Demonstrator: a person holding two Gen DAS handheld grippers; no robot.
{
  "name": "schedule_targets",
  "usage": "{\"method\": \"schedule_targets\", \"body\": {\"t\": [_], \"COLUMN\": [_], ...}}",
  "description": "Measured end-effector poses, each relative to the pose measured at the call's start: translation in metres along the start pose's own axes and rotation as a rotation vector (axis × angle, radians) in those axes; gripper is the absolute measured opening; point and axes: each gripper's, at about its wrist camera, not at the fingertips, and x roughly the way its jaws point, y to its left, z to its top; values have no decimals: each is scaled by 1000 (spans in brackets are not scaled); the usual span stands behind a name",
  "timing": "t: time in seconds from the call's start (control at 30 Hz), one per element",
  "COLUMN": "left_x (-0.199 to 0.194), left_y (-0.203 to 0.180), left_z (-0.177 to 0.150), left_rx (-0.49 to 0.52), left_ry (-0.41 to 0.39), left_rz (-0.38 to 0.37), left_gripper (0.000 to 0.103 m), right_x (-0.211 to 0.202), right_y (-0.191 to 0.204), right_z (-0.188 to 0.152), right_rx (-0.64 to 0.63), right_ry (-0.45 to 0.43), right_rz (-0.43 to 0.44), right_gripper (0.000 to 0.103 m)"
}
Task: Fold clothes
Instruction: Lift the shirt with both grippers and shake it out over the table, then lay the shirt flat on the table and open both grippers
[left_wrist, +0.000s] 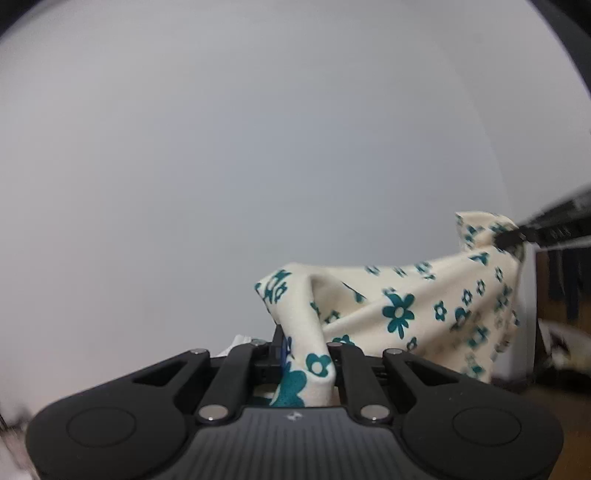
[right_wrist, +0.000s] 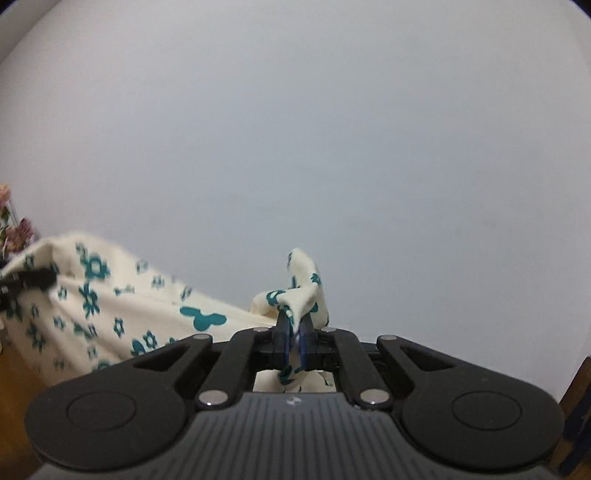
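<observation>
Grey-white wall (left_wrist: 258, 147) filled most of both views. Cream garment (left_wrist: 424, 295) with teal flower print next largest, held up in air, stretched between both grippers, sagging in middle, lower edge hanging toward wooden floor (right_wrist: 14, 376). Left gripper (left_wrist: 295, 354) clenched on one bunched corner of garment, cloth draped over the fingers and largely hiding them, so grip judged from the fabric pinched there, probably firm. Right gripper (right_wrist: 294, 343) clamped on opposite corner, blue pads (right_wrist: 283, 345) pressed together with fabric between, small flap sticking up above them. Each gripper also seen from the other's camera as dark tip biting the far corner, blurred. Dark furniture edge (left_wrist: 561, 288) at far right of left view, details unclear. Smallest: floral item (right_wrist: 14, 229) at left edge of right view, too blurred to identify.
</observation>
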Motion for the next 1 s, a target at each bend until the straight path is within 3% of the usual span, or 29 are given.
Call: {"method": "schedule_targets", "body": {"t": [0.07,0.13,0.2,0.3,0.33,0.37,0.43,0.47,0.5,0.53,0.57,0.67,0.73,0.8,0.83,0.87,0.9,0.93,1.0], "left_x": [-18,-31,-36,-41,-41,-40,-37,-36,-35,-34,-33,-21,-4,9,15,17,15,12,-3], "left_y": [-27,-55,-73,-97,-97,-94,-86,-83,-79,-75,-72,-73,-84,-96,-103,-107,-107,-107,-106], "left_z": [-34,-80,-125,-190,-194,-190,-182,-178,-174,-170,-166,-157,-161,-170,-176,-182,-185,-187,-187], "left_rx": [80,118,60,-49,-72,-89,-124,-141,-158,-175,-192,-201,-181,-157,-143,-133,-139,-152,-141], "left_ry": [59,181,356,623,640,623,590,574,557,540,524,511,568,632,661,678,685,688,657], "left_rz": [-45,-132,-245,-415,-432,-432,-430,-429,-428,-427,-426,-439,-464,-481,-481,-489,-514,-546,-581], "left_gripper": [8,8,12,14,15,20,42,60,70,72,72,72,72,66,55,14,6,5,5], "right_x": [-11,-15,-17,-17,-20,-24,-33,-36,-39,-41,-40,-29,-11,2,5,6,1,-5,-17], "right_y": [8,17,25,29,29,27,19,15,11,8,9,16,23,34,38,42,44,44,44], "right_z": [-30,-79,-136,-219,-242,-251,-254,-246,-237,-227,-221,-208,-216,-226,-232,-239,-244,-248,-254], "right_rx": [-55,-80,-78,23,68,100,161,194,213,229,218,165,142,109,87,65,50,36,22], "right_ry": [56,197,372,669,744,758,737,700,659,617,588,556,601,656,676,690,695,699,702], "right_rz": [22,65,116,197,218,216,206,209,207,204,197,184,192,185,177,172,170,168,167], "right_gripper": [4,4,5,9,14,21,26,34,40,52,58,58,58,58,57,50,42,21,15]}}
